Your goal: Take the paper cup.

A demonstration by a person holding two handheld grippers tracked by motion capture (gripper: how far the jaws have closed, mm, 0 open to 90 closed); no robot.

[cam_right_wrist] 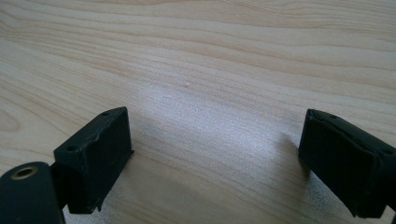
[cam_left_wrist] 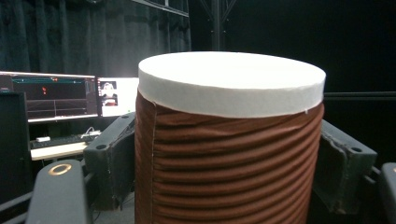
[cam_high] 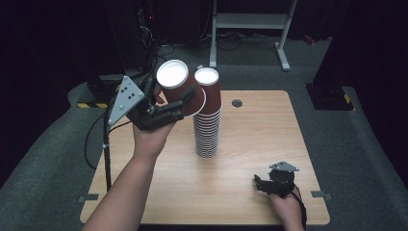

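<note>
My left gripper is raised above the table's back left and is shut on a brown ribbed paper cup. The cup is tilted, with its white end up and toward the camera. In the left gripper view the cup stands between the two jaws, which press on its sides. Just to its right, a tall stack of the same cups stands upside down on the wooden table; the held cup is level with the stack's top. My right gripper rests low near the front right, open with bare wood between its fingers.
A round cable hole sits in the table behind the stack. The left gripper's cable hangs over the left edge. A white metal frame stands on the floor behind. Monitors glow far off in the left gripper view.
</note>
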